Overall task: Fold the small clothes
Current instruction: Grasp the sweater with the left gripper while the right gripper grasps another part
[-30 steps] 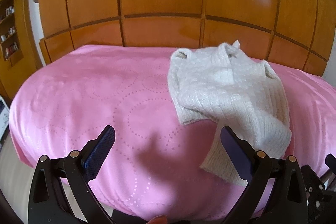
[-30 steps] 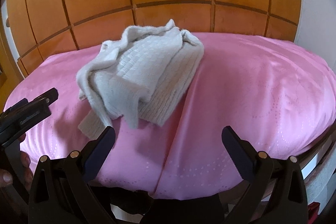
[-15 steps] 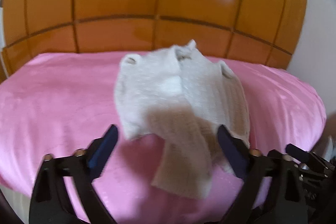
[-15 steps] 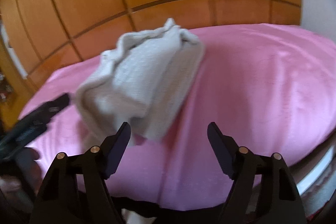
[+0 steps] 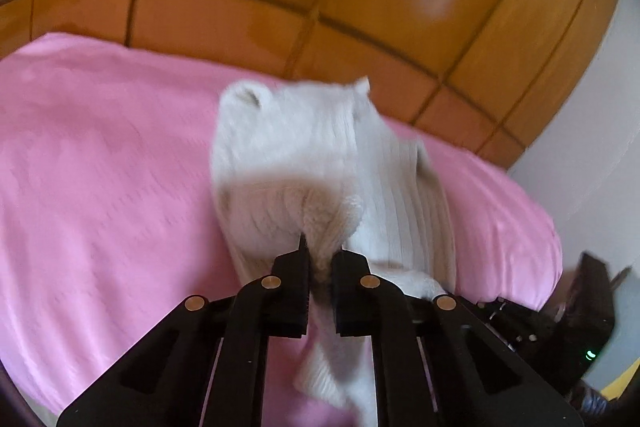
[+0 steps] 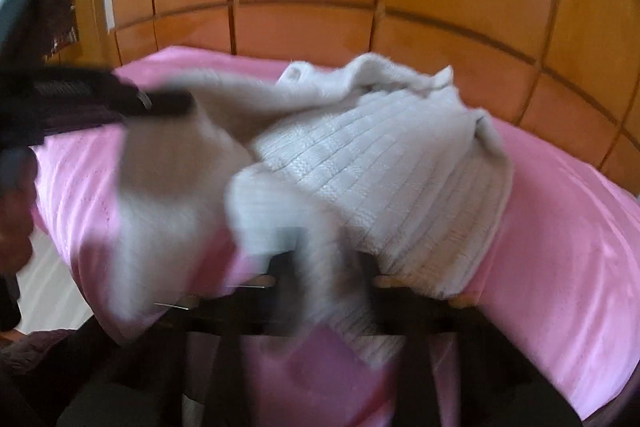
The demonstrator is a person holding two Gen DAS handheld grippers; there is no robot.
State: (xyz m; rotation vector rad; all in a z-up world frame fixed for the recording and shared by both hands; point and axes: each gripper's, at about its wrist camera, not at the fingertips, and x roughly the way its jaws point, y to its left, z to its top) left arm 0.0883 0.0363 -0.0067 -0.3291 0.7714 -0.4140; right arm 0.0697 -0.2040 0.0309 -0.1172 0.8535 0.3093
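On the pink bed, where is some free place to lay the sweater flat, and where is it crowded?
Bare pink bedspread runs left of the white knit sweater, out to the wooden panel wall. A second free patch lies right of the sweater. It is crowded at the near edge: the left gripper pinches a fold there, and the blurred right gripper sits among the cloth.
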